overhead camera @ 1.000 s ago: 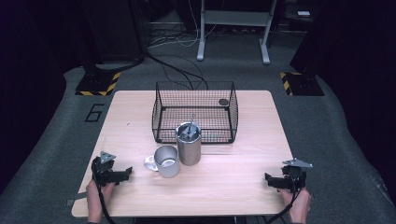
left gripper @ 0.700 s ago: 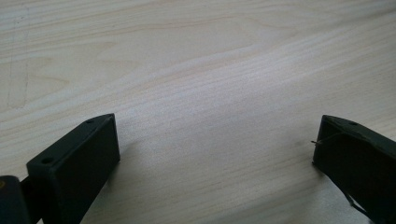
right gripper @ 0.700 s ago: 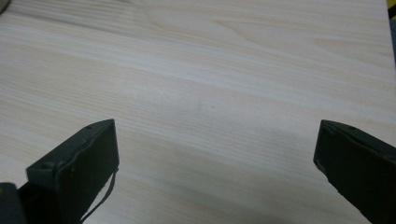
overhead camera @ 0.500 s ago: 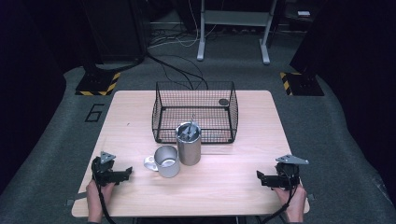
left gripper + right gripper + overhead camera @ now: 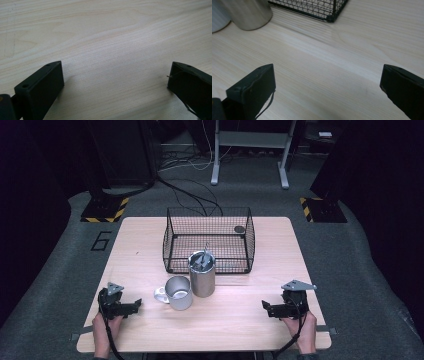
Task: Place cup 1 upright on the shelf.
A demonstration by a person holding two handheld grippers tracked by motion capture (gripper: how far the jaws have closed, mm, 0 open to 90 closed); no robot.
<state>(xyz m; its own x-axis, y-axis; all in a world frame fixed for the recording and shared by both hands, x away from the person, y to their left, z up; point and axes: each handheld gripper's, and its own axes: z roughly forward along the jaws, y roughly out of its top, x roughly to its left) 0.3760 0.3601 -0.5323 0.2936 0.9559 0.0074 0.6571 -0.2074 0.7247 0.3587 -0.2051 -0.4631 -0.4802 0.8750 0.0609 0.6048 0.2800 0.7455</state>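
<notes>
A tall steel canister [image 5: 202,273] with a lid knob stands at the table's middle, just in front of a black wire basket [image 5: 209,240]. A steel mug [image 5: 177,292] with its handle to the left touches the canister's left side. My left gripper [image 5: 131,306] rests near the front left edge, open, with bare wood between its jaws [image 5: 115,75]. My right gripper [image 5: 268,309] hovers at the front right, open and pointing left; its view catches the canister's base [image 5: 249,13] and the basket's corner [image 5: 329,12].
A small dark round object [image 5: 239,229] lies in the basket's back right corner. The wooden table [image 5: 240,320] sits on grey floor, with cables and stand legs beyond its far edge.
My right gripper has moved left and slightly forward over the table. The left gripper, mug, canister and basket have stayed put.
</notes>
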